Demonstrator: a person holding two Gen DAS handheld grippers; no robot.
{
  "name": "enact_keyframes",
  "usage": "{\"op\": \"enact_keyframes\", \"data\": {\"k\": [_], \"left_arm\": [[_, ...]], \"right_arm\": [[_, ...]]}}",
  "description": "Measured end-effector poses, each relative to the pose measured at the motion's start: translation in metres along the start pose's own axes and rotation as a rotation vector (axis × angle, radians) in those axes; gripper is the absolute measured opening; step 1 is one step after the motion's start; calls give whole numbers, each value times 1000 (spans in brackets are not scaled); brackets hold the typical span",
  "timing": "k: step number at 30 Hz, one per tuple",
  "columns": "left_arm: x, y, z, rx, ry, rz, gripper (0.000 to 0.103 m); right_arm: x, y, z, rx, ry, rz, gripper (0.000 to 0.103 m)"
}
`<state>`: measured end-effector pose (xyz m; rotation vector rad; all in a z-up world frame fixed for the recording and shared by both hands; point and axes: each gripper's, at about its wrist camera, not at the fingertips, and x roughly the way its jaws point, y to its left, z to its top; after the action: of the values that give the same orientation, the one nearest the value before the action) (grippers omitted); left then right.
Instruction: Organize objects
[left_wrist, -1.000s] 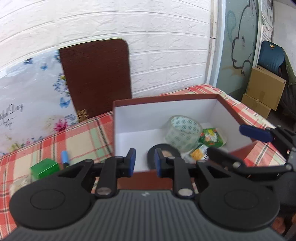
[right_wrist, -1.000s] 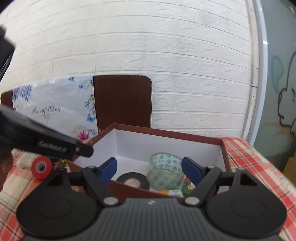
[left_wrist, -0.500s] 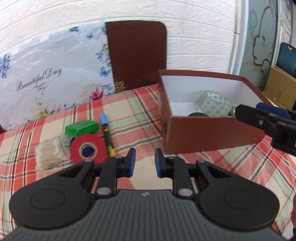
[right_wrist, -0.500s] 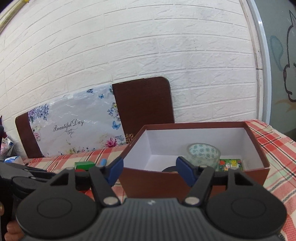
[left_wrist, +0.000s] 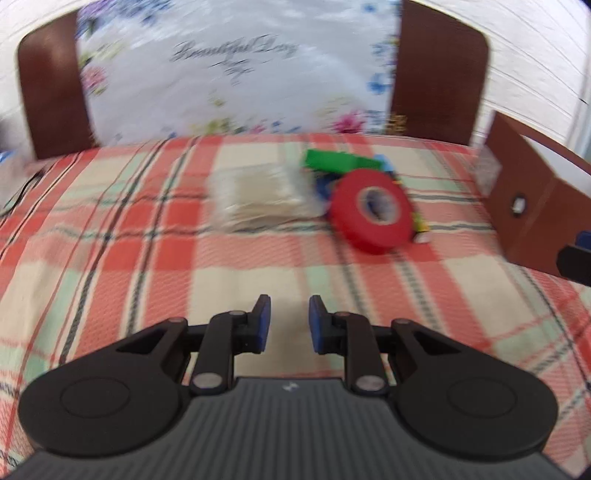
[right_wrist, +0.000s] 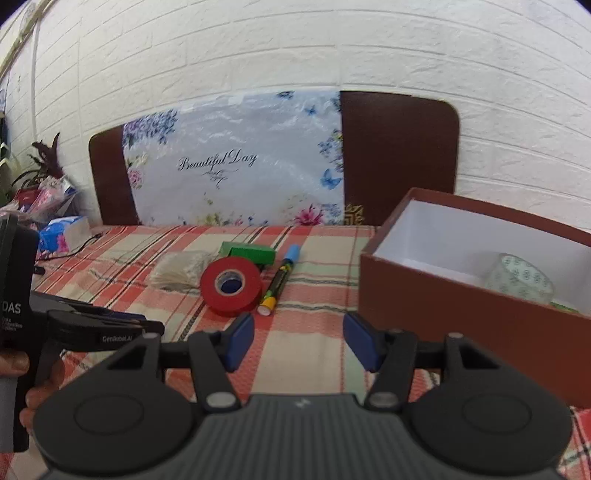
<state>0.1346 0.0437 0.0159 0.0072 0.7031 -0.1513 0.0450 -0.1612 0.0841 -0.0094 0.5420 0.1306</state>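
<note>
The right gripper (right_wrist: 298, 341) hangs over the checked tablecloth (right_wrist: 306, 365), its jaws closing with nothing between them. Just beyond lie a red tape roll (right_wrist: 231, 286), a marker (right_wrist: 281, 279), a green box (right_wrist: 248, 253) and a clear packet (right_wrist: 180, 269). At right, the brown box (right_wrist: 461, 314) holds a clear tape roll (right_wrist: 519, 277). The left gripper (right_wrist: 140, 326) enters from the left.

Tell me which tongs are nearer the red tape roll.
Left, it seems, though not by much. The left tongs sit just short of the red tape roll, on its left, shut and empty. The right tongs hang further back, jaws closing on nothing.
</note>
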Motion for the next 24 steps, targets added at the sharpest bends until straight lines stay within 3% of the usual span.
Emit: {"op": "enact_keyframes", "data": {"k": [4,6,11,12,13,15,19,24], "left_arm": [[1,15,-14,9,-120,36,27],[1,19,-17,-5,-151,13,29],[4,31,-17,-79,-167,-41,28],[4,32,-17,-88,-166,-46,28],[4,32,-17,-90,-167,-47,28],[5,32,-17,-87,-167,-48,29],[6,35,-17,-98,-168,-60,29],[5,34,-18,-100,-166,-60,29]], "right_arm": [[41,20,9,-48,46,64,55],[62,31,15,-90,48,82,56],[123,60,20,-291,76,92,63],[135,64,21,-301,90,101,79],[144,64,22,-295,81,104,83],[160,65,23,-296,104,104,77],[151,59,20,-256,128,115,76],[93,34,2,-262,205,135,77]]}}
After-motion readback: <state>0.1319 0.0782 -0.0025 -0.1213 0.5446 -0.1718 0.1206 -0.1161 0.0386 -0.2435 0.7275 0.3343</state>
